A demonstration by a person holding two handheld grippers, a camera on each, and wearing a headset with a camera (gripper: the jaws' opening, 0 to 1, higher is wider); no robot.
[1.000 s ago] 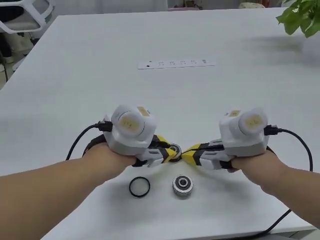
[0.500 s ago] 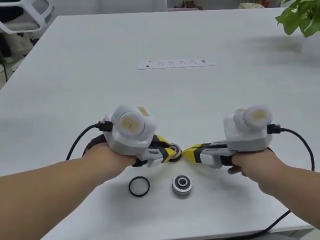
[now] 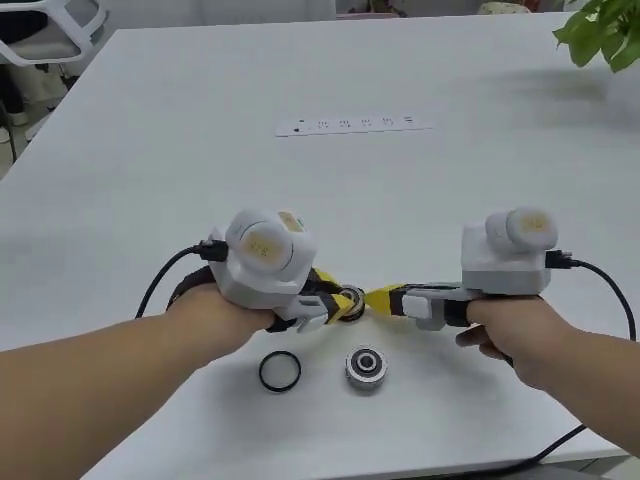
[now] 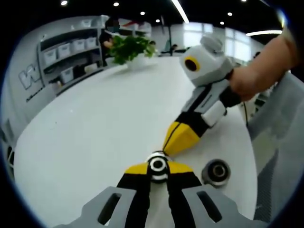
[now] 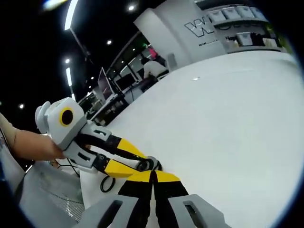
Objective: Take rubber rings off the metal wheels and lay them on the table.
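Wheel (image 4: 157, 164) in left tongs (image 3: 344, 305), axle along tongs; right tongs (image 5: 152, 173) closed alongside.

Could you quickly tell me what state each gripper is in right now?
Left gripper: shut on metal wheel.
Right gripper: shut, tips at that wheel; grip unclear.

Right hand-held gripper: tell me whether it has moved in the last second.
Yes. Judged against the power strip, the right hand-held gripper has swung its body rightward and rolled; its tips stay at the held wheel.
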